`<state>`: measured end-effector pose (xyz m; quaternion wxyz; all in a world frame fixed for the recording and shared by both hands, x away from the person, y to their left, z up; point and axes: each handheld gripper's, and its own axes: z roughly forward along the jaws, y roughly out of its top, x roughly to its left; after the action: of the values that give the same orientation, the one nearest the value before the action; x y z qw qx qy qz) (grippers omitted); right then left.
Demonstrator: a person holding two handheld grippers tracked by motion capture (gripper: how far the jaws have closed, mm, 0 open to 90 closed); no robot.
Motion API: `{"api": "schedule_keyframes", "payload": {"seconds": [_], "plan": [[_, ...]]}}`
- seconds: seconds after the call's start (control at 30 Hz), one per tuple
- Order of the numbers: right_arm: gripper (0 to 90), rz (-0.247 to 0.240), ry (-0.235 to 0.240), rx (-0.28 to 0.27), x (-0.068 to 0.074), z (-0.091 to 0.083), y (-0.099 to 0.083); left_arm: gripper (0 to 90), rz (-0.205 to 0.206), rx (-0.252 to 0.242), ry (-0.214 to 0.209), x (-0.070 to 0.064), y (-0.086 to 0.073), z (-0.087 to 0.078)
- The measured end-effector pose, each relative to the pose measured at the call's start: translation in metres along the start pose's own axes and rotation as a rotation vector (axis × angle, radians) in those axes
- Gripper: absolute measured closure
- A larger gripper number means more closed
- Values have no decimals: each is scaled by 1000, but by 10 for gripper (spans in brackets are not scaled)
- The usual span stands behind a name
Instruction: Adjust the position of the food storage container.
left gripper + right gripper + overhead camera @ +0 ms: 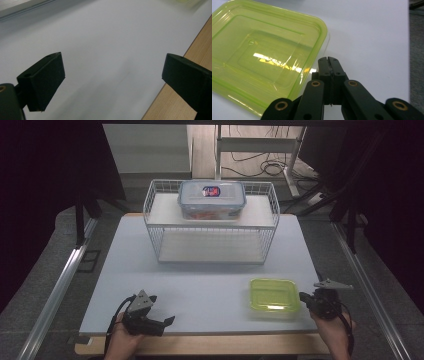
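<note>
A yellow-green lidded plastic container (274, 295) (262, 57) lies flat on the white table (200, 280) at the front right. My right gripper (302, 296) (328, 59) is shut with nothing between its jaws, its tip just beside the container's near right corner. At the front left my left gripper (161, 310) (112, 67) is held low over bare table by the front edge, jaws wide open and empty. A clear storage box with a blue-rimmed lid (212, 200) stands on the top shelf of a white wire rack (165, 245) at the back.
The rack's lower shelf is bare. A wooden strip (210, 345) (200, 37) runs along the table's front edge. Metal rails flank the table, and a desk frame with cables (260, 167) stands behind it.
</note>
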<state>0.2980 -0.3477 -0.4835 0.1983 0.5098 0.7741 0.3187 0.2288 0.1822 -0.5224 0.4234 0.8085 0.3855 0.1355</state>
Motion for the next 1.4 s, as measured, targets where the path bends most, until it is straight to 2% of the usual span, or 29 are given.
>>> {"api": "schedule_keyframes", "payload": {"seconds": [0.67, 1.2, 1.4], "plan": [[894, -76, 146, 15, 49, 29, 25, 46, -5, 11, 8, 1, -1, 1], [894, -180, 259, 39, 105, 53, 47, 46, -8, 14, 8, 2, -1, 1], [894, -196, 289, 45, 116, 54, 46, 46, -6, 16, 9, 2, -1, 0]]}}
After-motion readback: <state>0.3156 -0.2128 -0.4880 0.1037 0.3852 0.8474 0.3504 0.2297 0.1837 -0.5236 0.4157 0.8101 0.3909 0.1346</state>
